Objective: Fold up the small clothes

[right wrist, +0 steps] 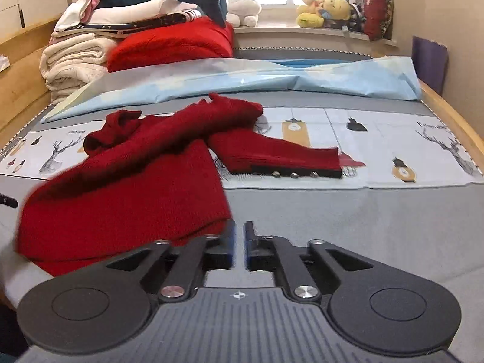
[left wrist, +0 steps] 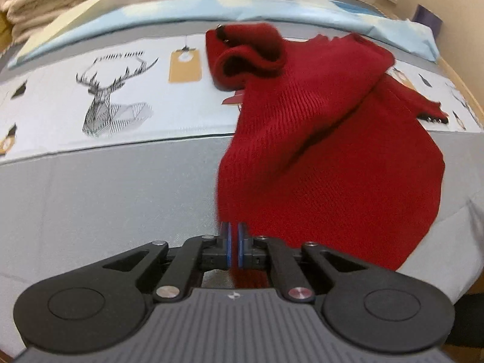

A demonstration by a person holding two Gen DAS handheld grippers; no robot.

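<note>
**Red sweater part-folded on the bed**

A bed with a deer-print sheet carried the red sweater near the left. The left tool was clamped on its near hem, probably to lift a fold. The right tool stood slightly open, holding nothing. Sheet lettering was unreadable.

Small dark lettering sits above the stag drawing on the printed sheet, but it is too blurred to read. No other writing is legible anywhere.
</note>
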